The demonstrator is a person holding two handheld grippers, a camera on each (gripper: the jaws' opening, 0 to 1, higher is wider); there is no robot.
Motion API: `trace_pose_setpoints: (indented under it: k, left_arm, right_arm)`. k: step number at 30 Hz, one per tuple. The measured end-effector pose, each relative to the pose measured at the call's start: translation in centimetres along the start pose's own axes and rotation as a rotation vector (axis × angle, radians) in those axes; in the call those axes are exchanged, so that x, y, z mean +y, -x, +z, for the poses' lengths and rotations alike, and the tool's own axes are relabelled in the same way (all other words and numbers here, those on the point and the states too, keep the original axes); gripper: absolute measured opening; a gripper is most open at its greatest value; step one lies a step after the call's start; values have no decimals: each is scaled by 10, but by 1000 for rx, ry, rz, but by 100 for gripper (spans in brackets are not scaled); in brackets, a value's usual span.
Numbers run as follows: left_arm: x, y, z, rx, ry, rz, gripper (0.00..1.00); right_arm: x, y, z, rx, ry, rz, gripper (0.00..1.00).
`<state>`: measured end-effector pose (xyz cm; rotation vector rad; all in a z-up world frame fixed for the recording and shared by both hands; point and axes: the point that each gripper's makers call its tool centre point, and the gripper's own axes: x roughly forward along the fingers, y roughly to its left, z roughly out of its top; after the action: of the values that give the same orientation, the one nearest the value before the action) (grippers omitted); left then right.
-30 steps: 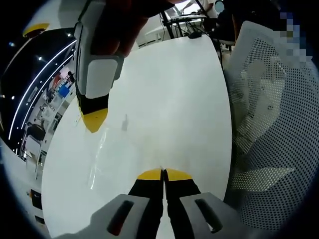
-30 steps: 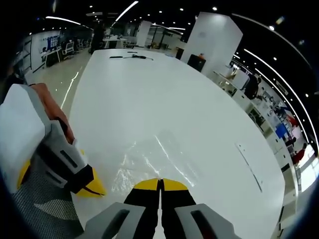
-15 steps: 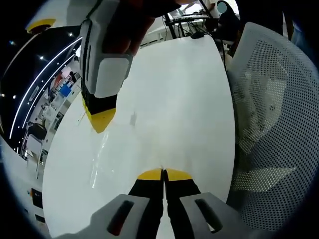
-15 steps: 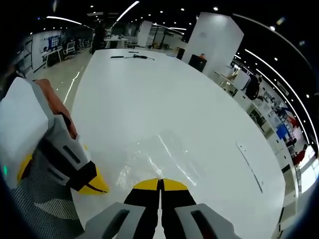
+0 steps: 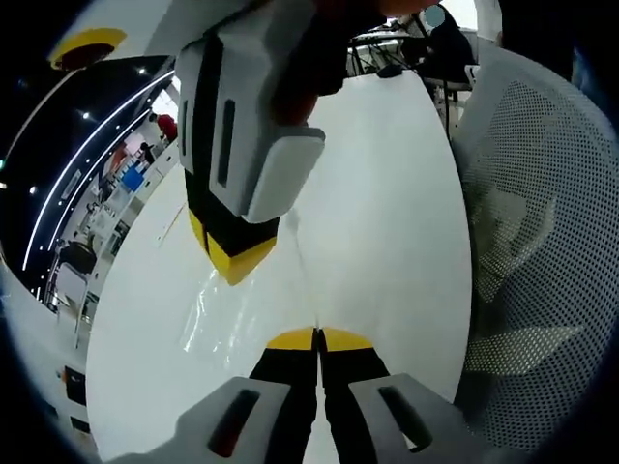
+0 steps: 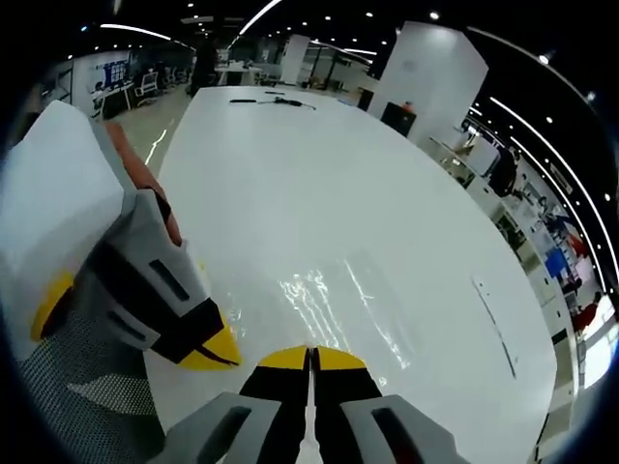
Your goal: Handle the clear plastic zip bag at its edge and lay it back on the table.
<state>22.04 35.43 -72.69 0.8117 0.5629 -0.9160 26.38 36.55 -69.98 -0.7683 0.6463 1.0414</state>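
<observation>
- The clear zip bag lies flat on the white table, just ahead of both my grippers.
- My left gripper has its fingers pressed together at the bag's near edge.
- My right gripper likewise has its fingers together.
- A mesh chair stands beside the table.

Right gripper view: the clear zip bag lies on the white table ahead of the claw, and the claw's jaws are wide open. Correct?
Not quite. In the right gripper view the right claw has its yellow-tipped jaws closed together, not wide open. The rest stands: the clear zip bag lies on the white table ahead of the claw.
</observation>
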Motion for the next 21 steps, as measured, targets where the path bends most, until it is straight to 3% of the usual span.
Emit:
trace_pose_setpoints:
  k: [9, 16, 21]
  left_arm:
    - [8, -10, -8, 4, -24, 1, 0]
    - [7, -20, -13, 7, -37, -7, 0]
    - [6, -24, -13, 10, -45, -17, 0]
  right_arm:
    - [18, -5, -5, 7, 26, 70, 9]
    - [13, 4, -5, -26, 1, 35, 10]
    - [6, 13, 0, -90, -54, -6, 12]
